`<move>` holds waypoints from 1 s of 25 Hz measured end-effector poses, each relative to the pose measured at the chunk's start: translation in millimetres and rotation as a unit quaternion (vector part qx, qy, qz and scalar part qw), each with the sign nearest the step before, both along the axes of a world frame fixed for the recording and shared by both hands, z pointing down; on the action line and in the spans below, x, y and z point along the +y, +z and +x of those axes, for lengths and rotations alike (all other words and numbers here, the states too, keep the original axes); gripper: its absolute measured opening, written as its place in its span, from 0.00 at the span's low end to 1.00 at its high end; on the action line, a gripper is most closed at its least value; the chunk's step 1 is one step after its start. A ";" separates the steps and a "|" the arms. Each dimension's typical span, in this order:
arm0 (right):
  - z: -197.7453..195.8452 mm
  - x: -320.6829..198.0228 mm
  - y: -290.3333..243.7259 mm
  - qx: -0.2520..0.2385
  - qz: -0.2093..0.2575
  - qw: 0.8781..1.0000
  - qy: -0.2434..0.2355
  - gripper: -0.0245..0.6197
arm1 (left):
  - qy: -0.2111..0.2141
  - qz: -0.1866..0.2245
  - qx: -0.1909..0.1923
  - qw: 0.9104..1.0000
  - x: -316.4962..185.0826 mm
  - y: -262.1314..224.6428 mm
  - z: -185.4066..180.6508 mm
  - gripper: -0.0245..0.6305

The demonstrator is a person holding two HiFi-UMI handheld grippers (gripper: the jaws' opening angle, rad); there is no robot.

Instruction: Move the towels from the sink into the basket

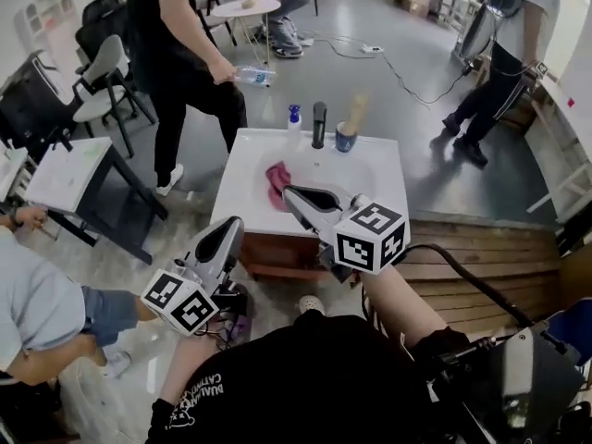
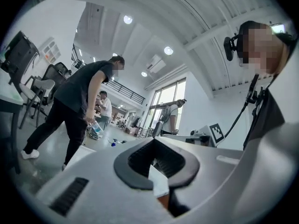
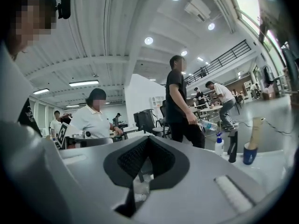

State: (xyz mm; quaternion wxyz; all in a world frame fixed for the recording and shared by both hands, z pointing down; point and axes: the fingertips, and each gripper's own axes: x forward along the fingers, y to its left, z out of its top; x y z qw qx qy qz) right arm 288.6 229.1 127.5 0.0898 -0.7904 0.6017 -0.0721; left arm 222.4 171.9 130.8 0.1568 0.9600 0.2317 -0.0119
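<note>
A pink-red towel (image 1: pixel 277 183) lies crumpled in the left part of the white sink (image 1: pixel 375 178), in the head view ahead of me. My right gripper (image 1: pixel 289 192) reaches level over the sink's near edge, its tip right beside the towel, jaws shut with nothing between them (image 3: pixel 147 139). My left gripper (image 1: pixel 235 222) hangs lower left, in front of the sink cabinet, with its jaws meeting at the tip and empty (image 2: pixel 152 141). No basket shows in any view.
On the sink's back rim stand a black faucet (image 1: pixel 319 124), a spray bottle (image 1: pixel 294 117) and a blue cup (image 1: pixel 347 137) holding a brush. A person in black (image 1: pixel 185 54) with a water bottle stands behind left. A folding table (image 1: pixel 69 174) is left, wooden decking (image 1: pixel 481 248) right.
</note>
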 end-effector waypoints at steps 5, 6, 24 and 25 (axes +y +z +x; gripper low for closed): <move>72.3 24.8 15.9 -0.005 -0.015 0.999 0.045 0.05 | 0.050 0.002 -0.009 0.999 23.0 6.9 80.4 0.04; 88.9 29.3 19.0 -0.009 -0.015 0.999 0.052 0.05 | 0.057 0.004 -0.009 0.998 26.9 8.1 97.2 0.04; 267.0 14.2 101.1 -0.045 -0.090 0.994 0.047 0.05 | 0.064 -0.024 -0.056 0.996 17.8 69.3 283.2 0.04; 265.2 11.2 108.6 -0.049 -0.095 0.993 0.038 0.05 | 0.057 -0.024 -0.061 0.996 15.6 74.2 281.8 0.04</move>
